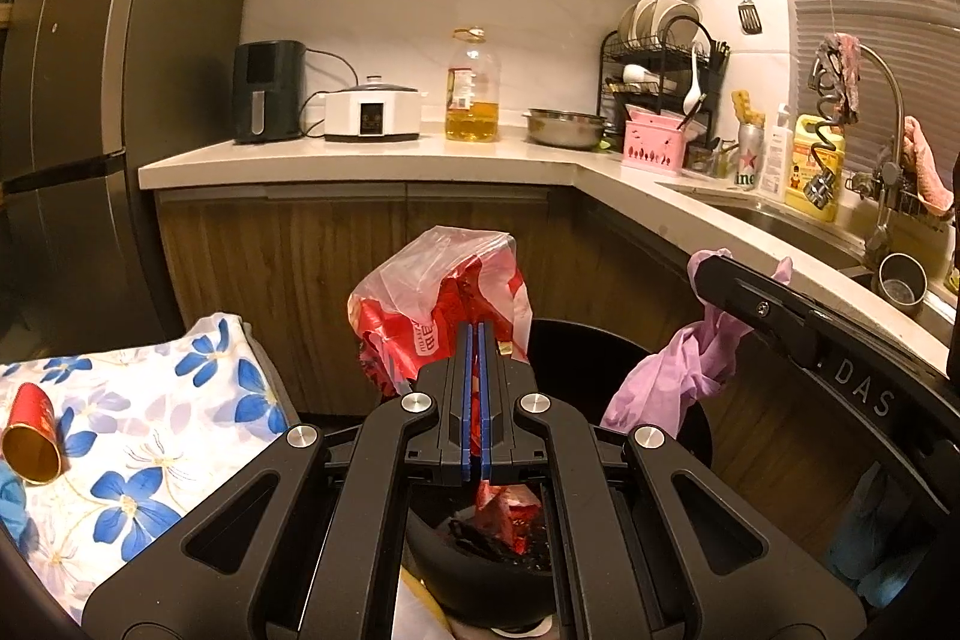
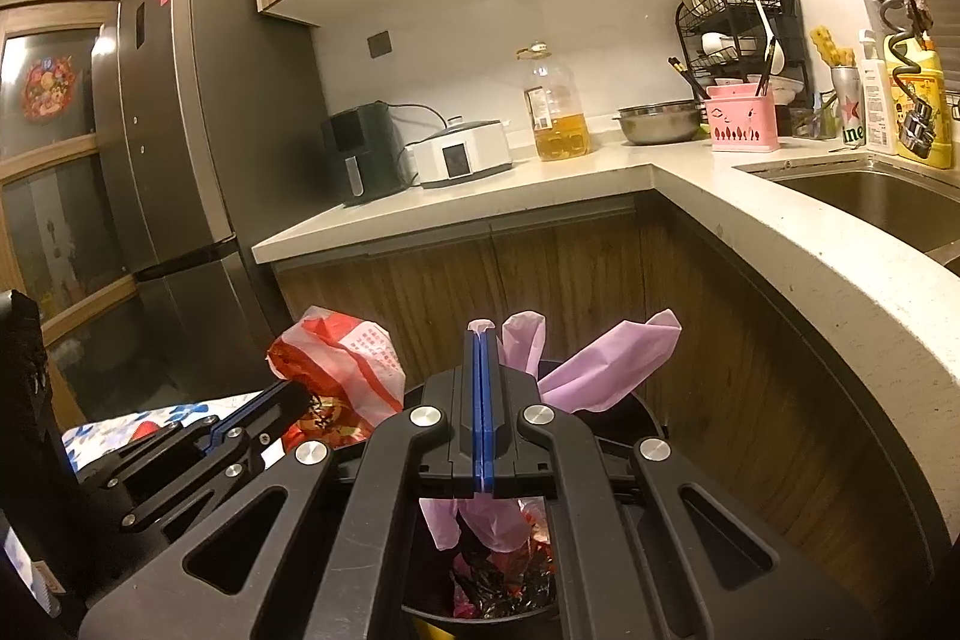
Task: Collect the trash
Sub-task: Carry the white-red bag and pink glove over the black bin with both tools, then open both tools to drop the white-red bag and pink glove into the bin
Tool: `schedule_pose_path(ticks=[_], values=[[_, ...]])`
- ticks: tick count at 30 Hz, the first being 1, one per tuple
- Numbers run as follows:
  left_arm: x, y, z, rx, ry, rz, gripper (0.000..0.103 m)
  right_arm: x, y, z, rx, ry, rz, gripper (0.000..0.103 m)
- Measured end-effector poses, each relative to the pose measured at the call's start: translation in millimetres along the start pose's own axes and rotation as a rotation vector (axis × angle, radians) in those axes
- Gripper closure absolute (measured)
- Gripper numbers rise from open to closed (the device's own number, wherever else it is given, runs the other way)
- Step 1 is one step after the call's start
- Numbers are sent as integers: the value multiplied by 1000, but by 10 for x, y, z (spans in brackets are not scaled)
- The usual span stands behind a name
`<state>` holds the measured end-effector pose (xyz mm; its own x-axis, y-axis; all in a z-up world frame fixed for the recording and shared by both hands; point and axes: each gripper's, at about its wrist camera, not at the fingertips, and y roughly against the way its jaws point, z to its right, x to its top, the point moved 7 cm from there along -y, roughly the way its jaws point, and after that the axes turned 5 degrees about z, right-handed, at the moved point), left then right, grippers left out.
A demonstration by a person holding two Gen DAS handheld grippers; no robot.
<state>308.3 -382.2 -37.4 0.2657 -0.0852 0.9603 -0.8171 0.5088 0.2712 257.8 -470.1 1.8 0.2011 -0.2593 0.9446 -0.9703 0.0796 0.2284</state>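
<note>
My left gripper (image 1: 478, 325) is shut on a red and white plastic bag (image 1: 441, 301), which bulges above its blue pads. In the right wrist view that same bag (image 2: 348, 370) sits at the left, with the left gripper (image 2: 300, 391) clamped on it. My right gripper (image 2: 482, 334) is shut on a purple plastic bag (image 2: 606, 367) whose flaps stick up past the pads. In the left wrist view the purple bag (image 1: 678, 370) hangs from the right gripper (image 1: 705, 265). Below both stands a black trash bin (image 2: 636, 415) with red and black rubbish inside.
A flowered cloth (image 1: 150, 430) with a red and gold paper cup (image 1: 30, 436) lying on it is at the left. The L-shaped counter (image 1: 372, 154) holds an air fryer, cooker, oil bottle (image 1: 473, 88) and steel bowl. The sink (image 2: 882, 196) is right, the fridge (image 2: 174, 160) left.
</note>
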Motion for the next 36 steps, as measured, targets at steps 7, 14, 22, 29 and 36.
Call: schedule_pose_path(ticks=[7,14,22,29,36], values=[[-52,-89,21,-20,3,-25,102,-18,-68,34,18,-10,-21,102],[-116,-149,11,-16,-2,-46,97,-59,-131,108,17,-32,-44,88],[-175,-111,-136,22,31,-51,50,-122,-115,139,4,-42,-59,73],[-242,52,-289,79,43,-45,29,-183,4,91,-9,-38,-48,47],[-350,340,-498,163,36,-34,21,-226,156,18,-14,-39,-25,29]])
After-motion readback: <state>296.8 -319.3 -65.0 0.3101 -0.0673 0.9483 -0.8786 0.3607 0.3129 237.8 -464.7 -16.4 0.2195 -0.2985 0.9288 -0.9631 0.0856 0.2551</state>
